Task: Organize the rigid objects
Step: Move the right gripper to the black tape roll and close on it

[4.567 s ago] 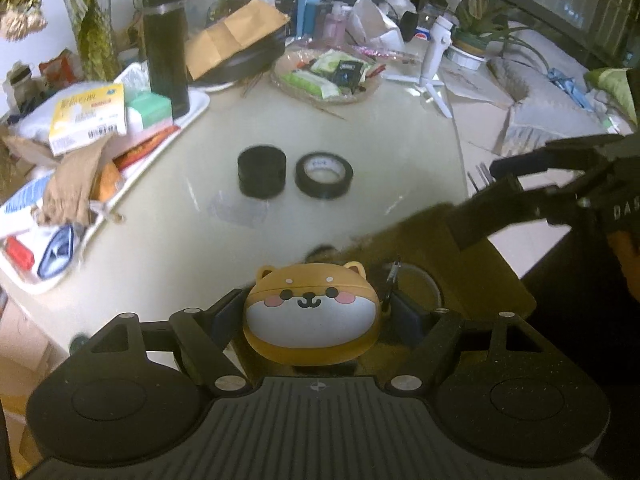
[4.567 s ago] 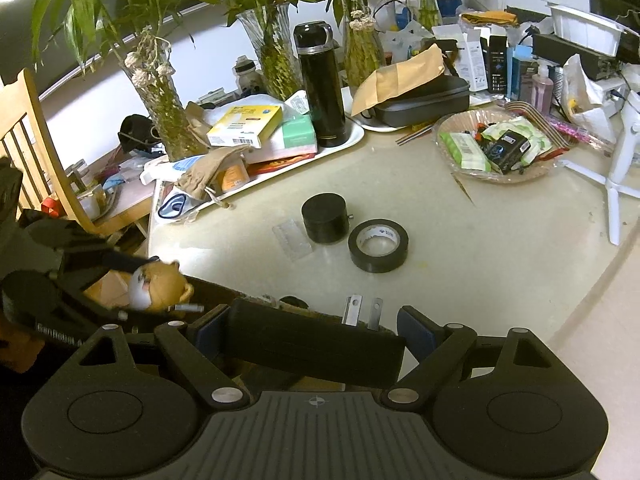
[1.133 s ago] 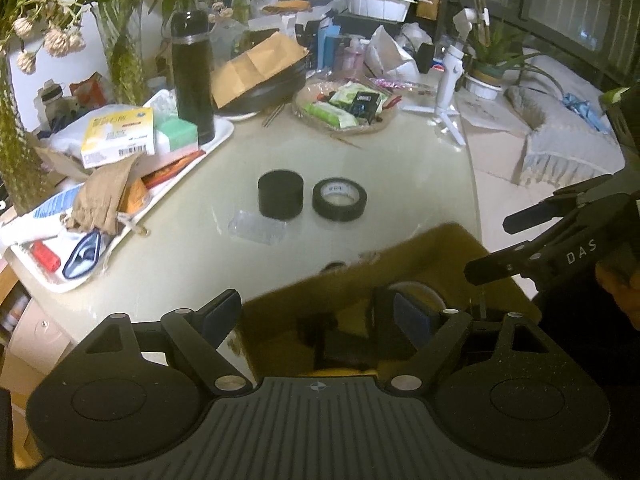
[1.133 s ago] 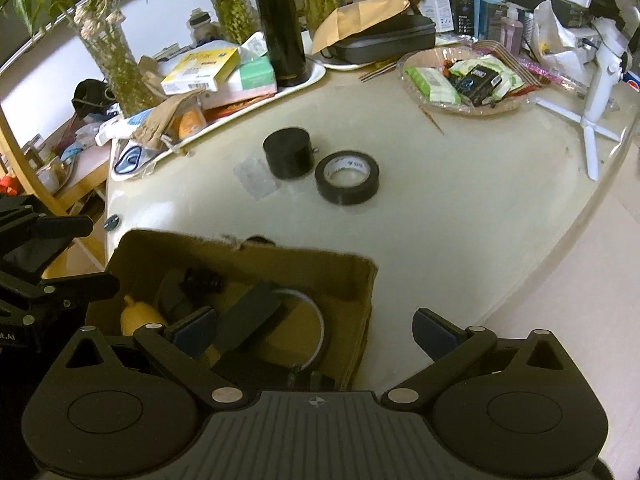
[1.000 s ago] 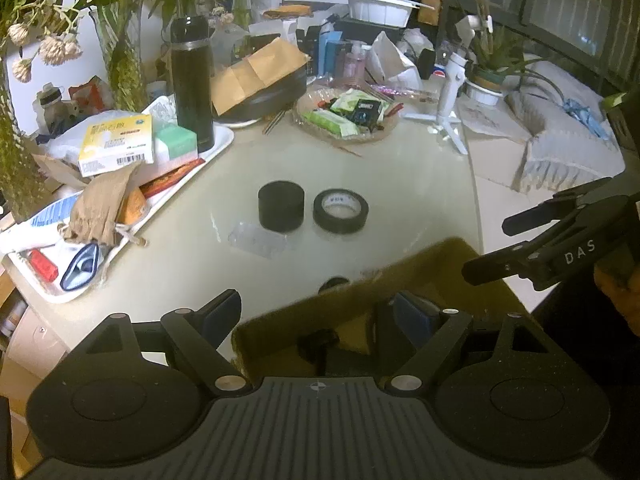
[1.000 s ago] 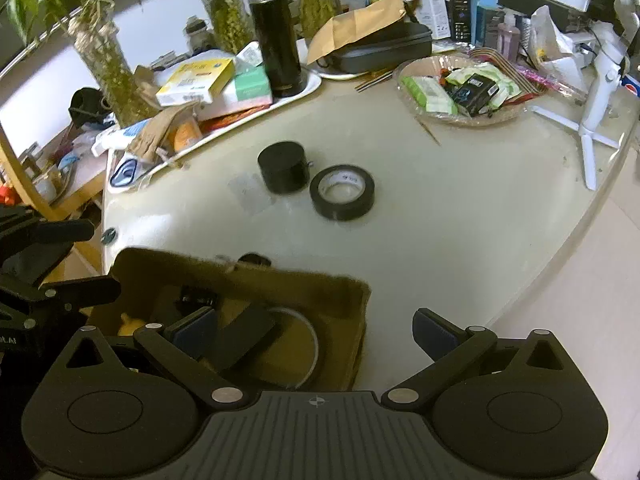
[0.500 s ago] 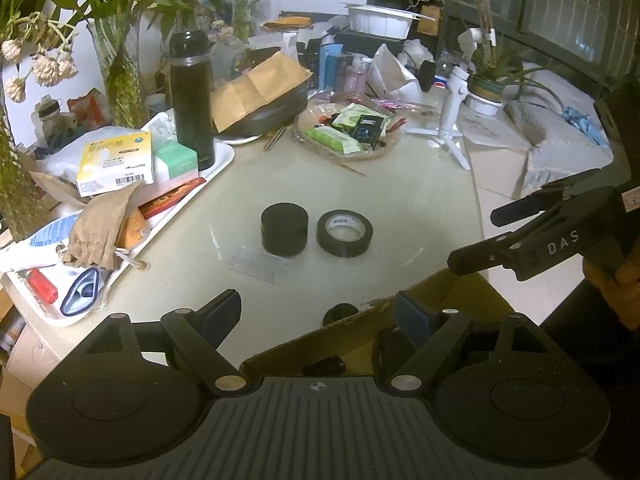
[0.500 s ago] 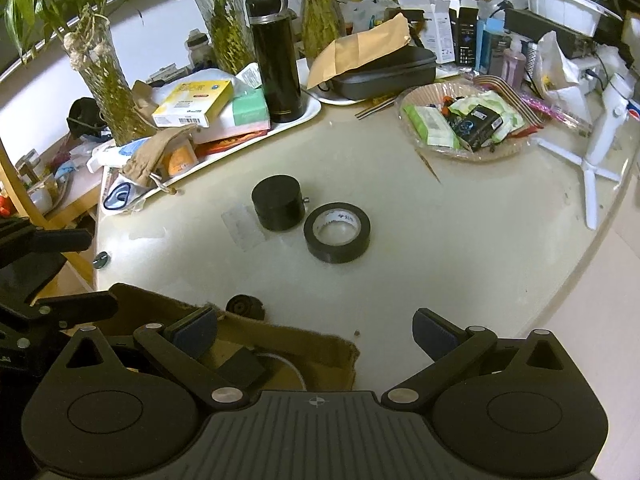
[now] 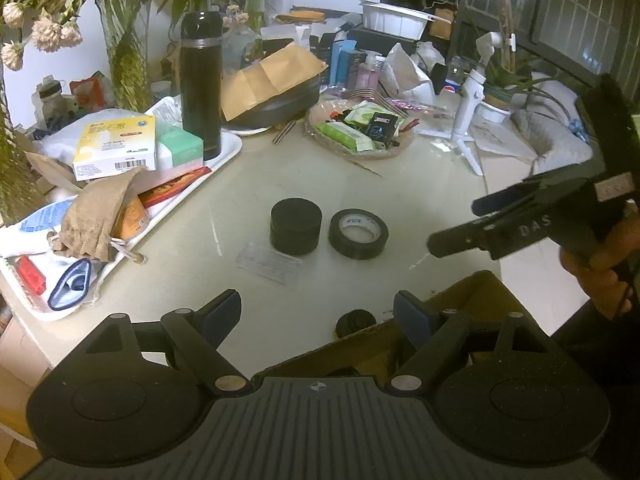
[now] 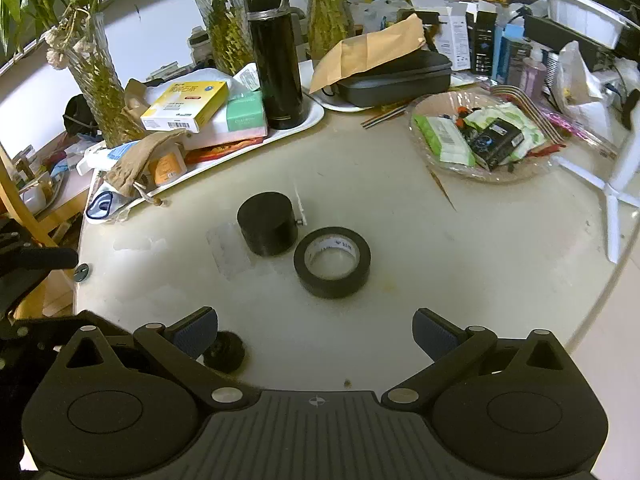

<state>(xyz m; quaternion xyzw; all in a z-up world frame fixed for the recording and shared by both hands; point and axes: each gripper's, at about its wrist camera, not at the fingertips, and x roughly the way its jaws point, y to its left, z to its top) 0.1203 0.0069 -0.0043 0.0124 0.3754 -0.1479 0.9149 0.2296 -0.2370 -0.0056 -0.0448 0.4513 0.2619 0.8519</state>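
A cluttered pale round table (image 10: 460, 280) fills both views, backed by glass vases of greenery and a white tray (image 10: 304, 122) carrying a black thermos (image 10: 276, 56), a yellow box (image 10: 186, 106) and a burlap pouch (image 10: 138, 160). Near the table's middle a black cylindrical container (image 10: 267, 229) stands upright, with a roll of black tape (image 10: 332, 262) lying flat just beside it to the right; a clear plastic piece (image 9: 269, 263) lies flat in front of the container. A small black cap-like object (image 10: 224, 350) sits at the near edge, next to the brown cardboard box (image 9: 472, 304). The left gripper (image 9: 318, 312) hangs over the near edge with its jaws spread wide and nothing between them. The right gripper (image 10: 316, 330) is likewise wide apart and empty, pointed toward the tape roll. A wicker basket (image 9: 356, 152) of packets sits farther back.
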